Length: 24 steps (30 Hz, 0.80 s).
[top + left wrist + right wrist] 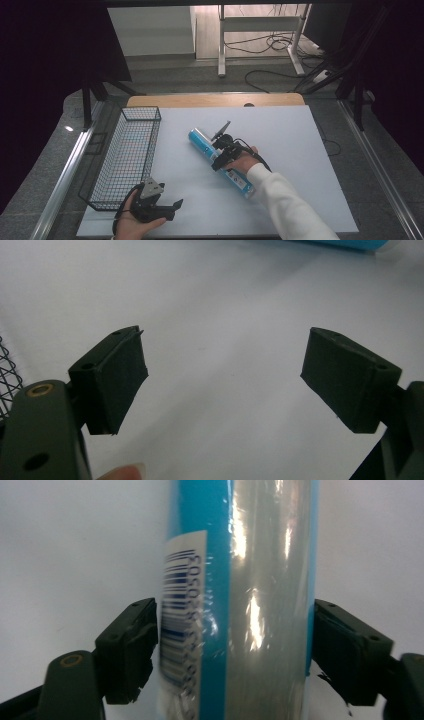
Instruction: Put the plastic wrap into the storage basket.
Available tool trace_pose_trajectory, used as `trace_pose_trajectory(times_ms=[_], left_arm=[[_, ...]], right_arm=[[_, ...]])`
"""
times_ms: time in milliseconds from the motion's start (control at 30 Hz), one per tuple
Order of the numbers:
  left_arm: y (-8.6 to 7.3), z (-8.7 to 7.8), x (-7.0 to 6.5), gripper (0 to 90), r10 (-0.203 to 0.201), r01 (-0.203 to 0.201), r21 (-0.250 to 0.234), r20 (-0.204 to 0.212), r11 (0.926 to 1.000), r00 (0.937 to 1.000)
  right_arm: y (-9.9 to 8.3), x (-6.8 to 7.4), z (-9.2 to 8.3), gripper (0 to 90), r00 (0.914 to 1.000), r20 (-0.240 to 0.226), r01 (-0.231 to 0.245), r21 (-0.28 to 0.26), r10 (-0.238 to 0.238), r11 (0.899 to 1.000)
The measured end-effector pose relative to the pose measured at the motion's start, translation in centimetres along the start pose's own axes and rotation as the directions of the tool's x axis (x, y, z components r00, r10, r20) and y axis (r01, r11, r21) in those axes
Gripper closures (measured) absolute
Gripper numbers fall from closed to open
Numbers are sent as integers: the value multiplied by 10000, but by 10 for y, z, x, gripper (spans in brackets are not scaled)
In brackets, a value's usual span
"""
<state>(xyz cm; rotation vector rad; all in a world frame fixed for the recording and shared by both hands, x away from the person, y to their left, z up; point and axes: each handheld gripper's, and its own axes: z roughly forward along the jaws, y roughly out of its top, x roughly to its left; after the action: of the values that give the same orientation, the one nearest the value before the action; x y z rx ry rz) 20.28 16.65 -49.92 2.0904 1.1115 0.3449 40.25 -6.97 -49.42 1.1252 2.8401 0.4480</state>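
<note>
A: The right gripper [220, 159] has its jaws touching both sides of the blue tube [202, 141], which lies mid-table, right of the wire basket [131, 131].

B: Squeeze squarely before lifting. The right gripper view shows the barcode label [182, 605]. The left gripper [222, 380] gapes empty at the near left.

The left hand [131, 217] lies low at the near edge, wrapped round the left gripper [172, 207], whose jaws point off to the right and stand wide apart with nothing between them. The right arm, in a white sleeve [287, 207], stretches forward and leftward. Its hand [243, 161] holds the right gripper [220, 161] pointing down, both pads closed against what they straddle.
</note>
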Motion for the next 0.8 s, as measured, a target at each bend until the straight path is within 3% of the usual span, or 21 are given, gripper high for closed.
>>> trace_pose_trajectory(times_ms=[267, 633, 667, 800], left_arm=[[0, 0, 0, 176, -27, 27, 6, 28, 10000, 10000], [0, 0, 1, 176, -37, 37, -17, 41, 10000, 10000], [0, 0, 2, 176, -61, 61, -30, 35, 10000, 10000], [1, 1, 2, 176, -53, 53, -24, 51, 10000, 10000]], right_arm=[[1, -3, 4, 313, 9997, -227, -116, 272, 122, 9996], [-1, -6, 2, 320, 9981, -488, -387, 18, 387, 9992], [-2, -9, -4, 320, 9949, -807, -625, -212, 606, 9978], [-6, -11, -13, 321, 9879, -1340, -852, -486, 781, 9952]])
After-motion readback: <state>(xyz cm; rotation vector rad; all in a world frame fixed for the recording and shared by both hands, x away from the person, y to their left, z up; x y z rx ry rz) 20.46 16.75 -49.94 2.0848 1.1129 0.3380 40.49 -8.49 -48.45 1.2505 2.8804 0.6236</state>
